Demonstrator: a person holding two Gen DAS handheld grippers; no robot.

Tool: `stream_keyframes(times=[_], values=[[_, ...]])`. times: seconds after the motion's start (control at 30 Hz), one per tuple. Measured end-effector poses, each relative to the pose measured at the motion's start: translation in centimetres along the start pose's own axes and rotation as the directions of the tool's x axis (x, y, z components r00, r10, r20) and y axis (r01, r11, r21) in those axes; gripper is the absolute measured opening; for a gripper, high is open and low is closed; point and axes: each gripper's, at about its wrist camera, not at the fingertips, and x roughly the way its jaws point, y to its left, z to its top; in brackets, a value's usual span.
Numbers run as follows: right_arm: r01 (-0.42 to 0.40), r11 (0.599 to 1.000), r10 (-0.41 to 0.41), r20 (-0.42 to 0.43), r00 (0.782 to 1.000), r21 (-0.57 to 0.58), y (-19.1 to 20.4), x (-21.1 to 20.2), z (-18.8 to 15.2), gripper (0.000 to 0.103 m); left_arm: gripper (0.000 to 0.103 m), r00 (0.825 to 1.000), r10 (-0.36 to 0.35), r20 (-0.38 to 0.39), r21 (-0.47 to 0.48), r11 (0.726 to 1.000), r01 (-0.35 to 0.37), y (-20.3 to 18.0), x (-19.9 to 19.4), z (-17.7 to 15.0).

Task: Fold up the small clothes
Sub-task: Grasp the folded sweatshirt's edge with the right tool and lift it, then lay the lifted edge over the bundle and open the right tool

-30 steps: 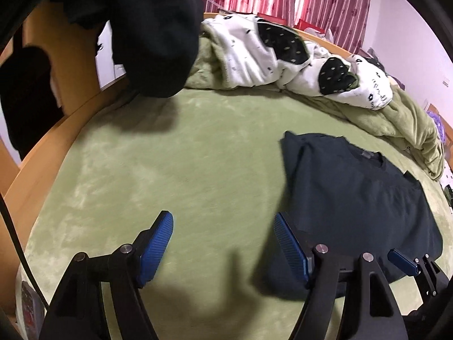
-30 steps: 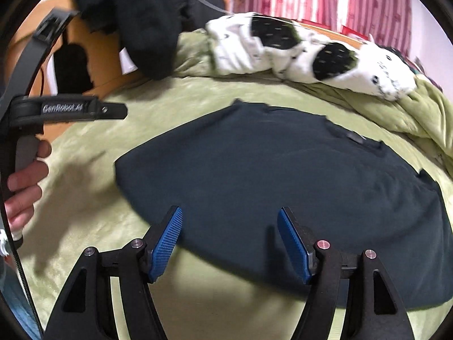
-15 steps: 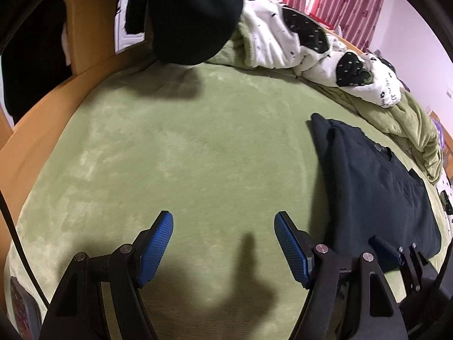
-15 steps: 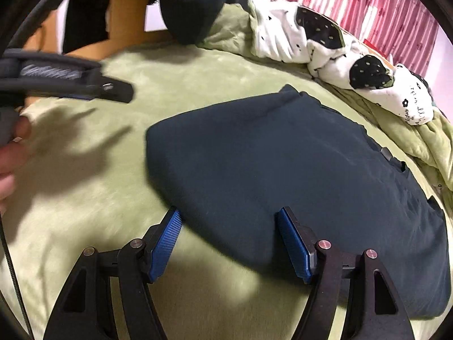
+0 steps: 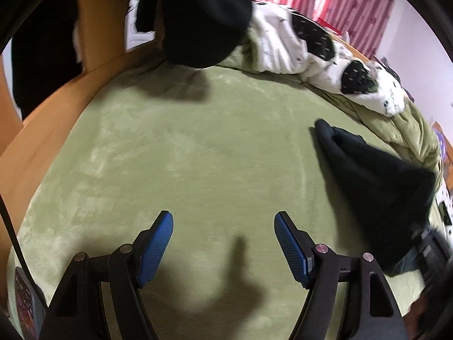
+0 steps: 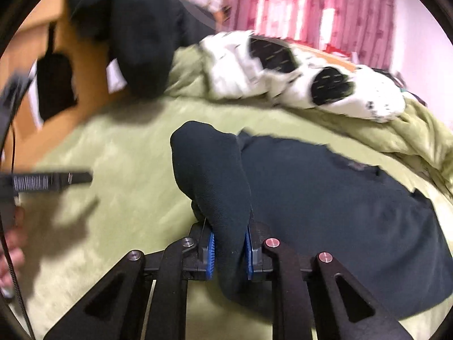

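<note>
A dark navy shirt lies on the green bedspread. My right gripper is shut on the shirt's left edge, and the pinched cloth stands up in a fold above the blue pads. In the left wrist view the shirt rises at the right, lifted into a peak. My left gripper is open and empty over bare bedspread, well left of the shirt.
A white and black spotted quilt and crumpled green blanket lie along the far side. Dark clothes hang over the orange wooden headboard at the far left. The left gripper's handle shows at the right wrist view's left.
My right gripper has closed on the shirt's left edge and lifted it. My left gripper has moved left, away from the shirt, and stays open.
</note>
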Motion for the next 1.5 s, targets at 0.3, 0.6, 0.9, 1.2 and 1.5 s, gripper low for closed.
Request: stream_keyframes(times=[0.3,0.6,0.9,1.2,1.5], values=[[0.089,0.978,-0.103,0.066,0.993,0.186,-12.8,-5.6,2.3,0.015,0.072,1.000,-0.004,0.027,0.141,0.990,0.000,-8.0,-1.4,0.1],[0.202,0.905,-0.206,-0.031,0.978,0.375,-27.2,-8.1,-3.2,0.015,0.072,1.000,-0.016,0.018,0.245,0.970,0.011,-14.7,-1.1,-1.1],[0.212,0.840,-0.148,-0.165,0.975,0.500,-34.9,-7.3,-10.9,0.037,0.072,0.999,-0.041,-0.022,0.308,0.950,0.046,-19.6,-0.6,-2.0],[0.188,0.849,-0.166,-0.089,0.982,0.493,-37.7,-11.0,-10.0,0.071,0.072,0.994,-0.100,-0.048,0.314,0.943,0.110,-24.1,0.4,-1.7],[0.125,0.895,-0.070,-0.142,0.987,0.428,-38.6,-5.6,-7.3,0.076,0.072,0.992,-0.114,-0.056,0.367,0.922,0.127,-27.1,2.0,-2.5]])
